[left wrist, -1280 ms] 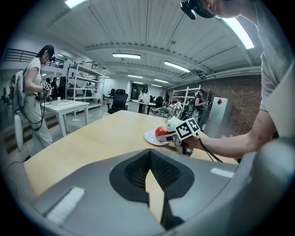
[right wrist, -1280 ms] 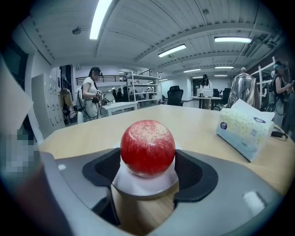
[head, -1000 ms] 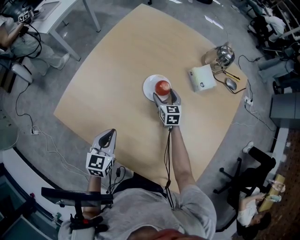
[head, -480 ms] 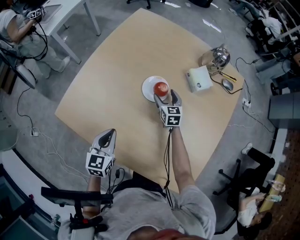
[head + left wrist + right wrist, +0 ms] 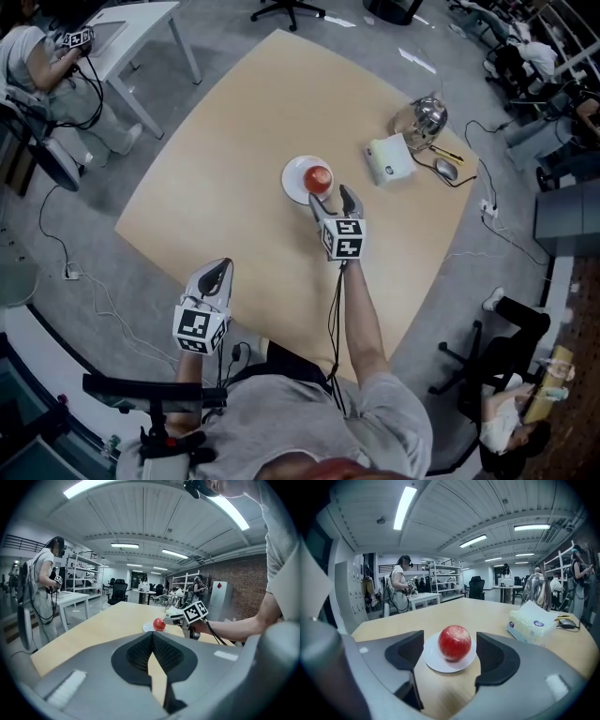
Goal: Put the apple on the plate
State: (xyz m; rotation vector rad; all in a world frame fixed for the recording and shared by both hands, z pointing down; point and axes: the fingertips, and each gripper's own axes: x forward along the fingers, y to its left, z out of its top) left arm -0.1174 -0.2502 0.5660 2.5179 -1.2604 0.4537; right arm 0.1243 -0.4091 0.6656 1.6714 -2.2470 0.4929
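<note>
Right gripper [image 5: 449, 663]: jaws stand wide apart, having just closed in a little; nothing lies between the pads; the fruit sits just ahead of them, clear of both

Left gripper [image 5: 152, 638]: jaws together on nothing; held low by the near edge of the bench, well apart from the dish

Apple's place: the glossy round red apple [image 5: 454, 642] rests near the middle of the small round white plate [image 5: 432, 662]; the plate sits flat on the pale wooden bench [image 5: 440, 613]; by this lie the task looks done

Handling: probably firm and fairly solid for its size; the smooth skin looks slippery; being round, it may roll on the shallow dish if nudged; a hard squeeze would likely bruise it

Where to take hold: across its widest middle, one pad on each opposite flank; a grip high on the crown would likely slide off

Look: deep red, with pale flecks and a soft sheen over the top; rounded and even; no stalk can be made out

Beyond: a white tissue box [image 5: 532, 623] lies near the plate's right; a shiny metal kettle [image 5: 536, 590] stands behind it
</note>
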